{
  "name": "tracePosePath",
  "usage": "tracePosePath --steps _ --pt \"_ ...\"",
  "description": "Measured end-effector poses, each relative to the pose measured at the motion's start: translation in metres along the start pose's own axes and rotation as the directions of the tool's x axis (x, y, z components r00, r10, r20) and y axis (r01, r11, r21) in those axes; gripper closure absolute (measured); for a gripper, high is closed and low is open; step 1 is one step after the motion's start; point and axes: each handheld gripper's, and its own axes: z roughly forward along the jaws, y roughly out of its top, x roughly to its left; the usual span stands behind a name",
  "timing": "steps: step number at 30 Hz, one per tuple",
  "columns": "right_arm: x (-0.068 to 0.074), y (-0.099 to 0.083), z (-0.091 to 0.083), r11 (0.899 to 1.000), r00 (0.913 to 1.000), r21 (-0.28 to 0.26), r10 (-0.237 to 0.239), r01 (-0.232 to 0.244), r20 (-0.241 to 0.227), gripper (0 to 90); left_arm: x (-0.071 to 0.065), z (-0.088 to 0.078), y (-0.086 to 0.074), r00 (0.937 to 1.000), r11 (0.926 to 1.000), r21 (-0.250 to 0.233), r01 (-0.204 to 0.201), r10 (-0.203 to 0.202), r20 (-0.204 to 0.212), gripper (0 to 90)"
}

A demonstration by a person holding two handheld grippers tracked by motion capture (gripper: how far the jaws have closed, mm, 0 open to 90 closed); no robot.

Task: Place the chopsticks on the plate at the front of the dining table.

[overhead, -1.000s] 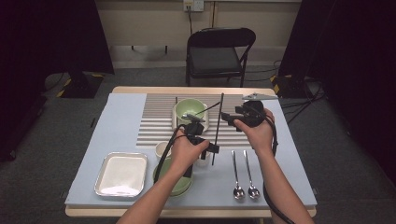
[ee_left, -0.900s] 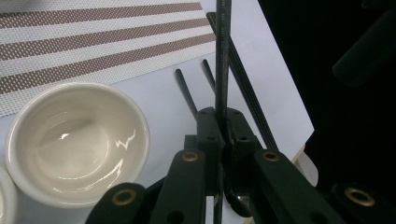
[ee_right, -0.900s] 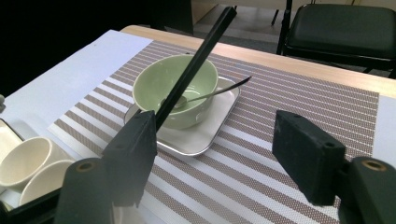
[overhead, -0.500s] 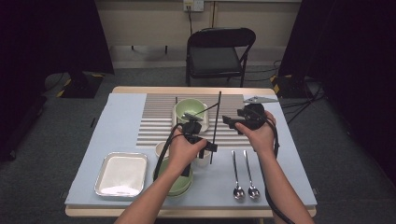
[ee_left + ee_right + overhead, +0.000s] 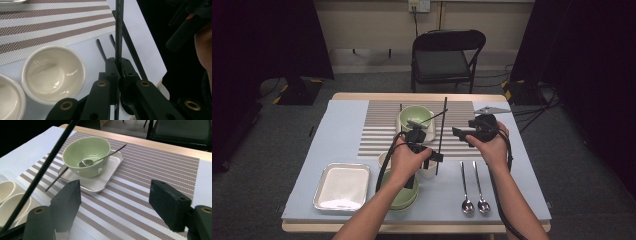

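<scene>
Above the table's middle, the left gripper (image 5: 428, 150) pinches a black chopstick (image 5: 441, 131) near its lower end, jaws pressed tight on it. The stick's long axis runs almost 12 to 6 in the high view, its top tipped slightly toward 1. At 3 o'clock of it, the right gripper (image 5: 460, 133) has just been opening; its jaws stand spread with nothing between them. At 10 o'clock sits a green bowl (image 5: 416, 118) on a tray (image 5: 110, 173), a spoon (image 5: 100, 160) resting inside. Two white cups (image 5: 53, 72) stand just below the left gripper; two spoons (image 5: 474, 186) lie at 5 o'clock, another tray (image 5: 342, 186) at 8.
</scene>
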Motion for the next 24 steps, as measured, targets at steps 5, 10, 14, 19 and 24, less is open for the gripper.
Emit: tracePosePath --steps 5,10,14,19,24 --pt "-0.003 -0.002 -0.001 1.000 1.0000 0.001 0.000 0.000 0.004 24.6 0.000 -0.002 0.000 0.9999 0.9999 -0.013 0.011 -0.011 -0.005 86.5" --pt "-0.006 -0.005 -0.002 1.000 0.9999 0.001 0.001 -0.001 0.011 23.6 0.001 -0.004 0.000 1.0000 1.0000 -0.005 0.004 -0.004 0.006 86.5" --pt "-0.008 -0.007 -0.003 1.000 0.9999 0.000 0.000 0.000 0.017 23.5 0.002 -0.006 0.000 1.0000 1.0000 -0.005 0.008 -0.008 -0.004 86.5" --pt "-0.011 -0.009 -0.004 1.000 0.9998 0.001 0.001 -0.001 0.019 23.4 0.003 -0.009 0.000 0.9999 0.9997 -0.016 0.017 -0.017 -0.001 86.5" --pt "-0.012 -0.011 -0.005 1.000 0.9998 0.002 -0.003 0.003 0.021 23.3 0.004 -0.014 0.000 0.9998 0.9996 -0.022 0.019 -0.019 -0.009 86.5"
